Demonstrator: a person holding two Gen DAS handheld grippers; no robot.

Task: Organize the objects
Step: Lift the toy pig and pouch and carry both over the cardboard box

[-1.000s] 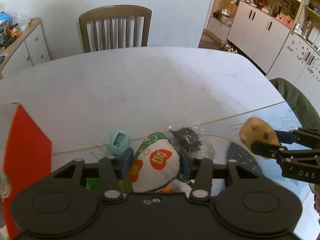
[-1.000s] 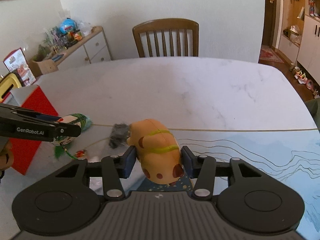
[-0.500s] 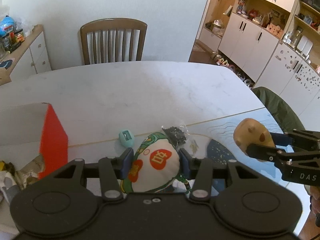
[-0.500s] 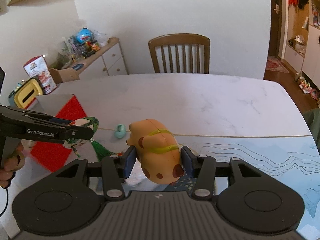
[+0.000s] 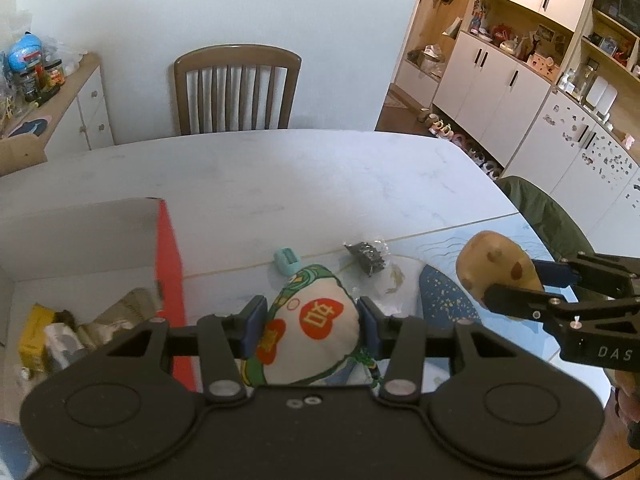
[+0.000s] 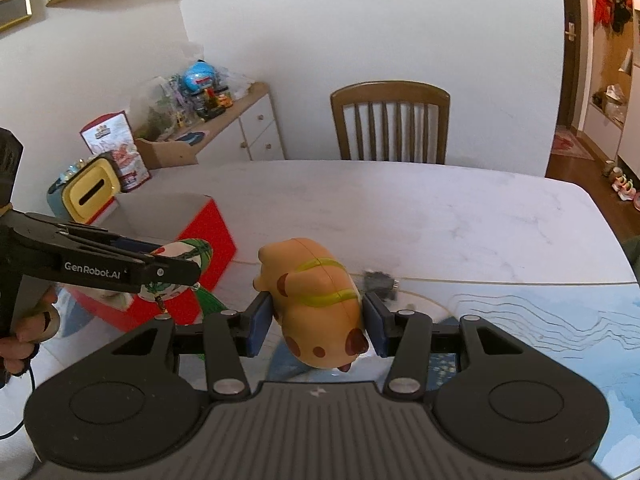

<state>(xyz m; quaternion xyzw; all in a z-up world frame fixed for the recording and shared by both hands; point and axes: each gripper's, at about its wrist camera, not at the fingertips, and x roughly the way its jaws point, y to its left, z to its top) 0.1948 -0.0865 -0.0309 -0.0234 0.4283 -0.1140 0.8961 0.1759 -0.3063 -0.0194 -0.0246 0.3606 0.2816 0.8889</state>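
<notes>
Your left tool (image 5: 308, 326) is clamped on the embroidered pouch (image 5: 310, 340), the right tool (image 6: 318, 322) on the spotted squishy toy (image 6: 320, 300), both above the desk (image 5: 280, 176). Carry the pouch left, over the red box (image 5: 170, 264), then release low.

The far half of the worktop (image 5: 280, 176) lies bare up to the wooden chair (image 5: 236, 88) at its far edge, giving open passage there. Toward the left edge stands an open red box (image 5: 170, 264), its right wall upright just beside the left gripper (image 5: 310, 322); inside it, what looks like packets already fills part of the floor. Near the middle, a small teal item (image 5: 287, 261) and a dark crinkled packet (image 5: 368, 255) lie well apart, leaving bare worktop between. The right gripper (image 6: 318, 318) hangs to the right of both.
</notes>
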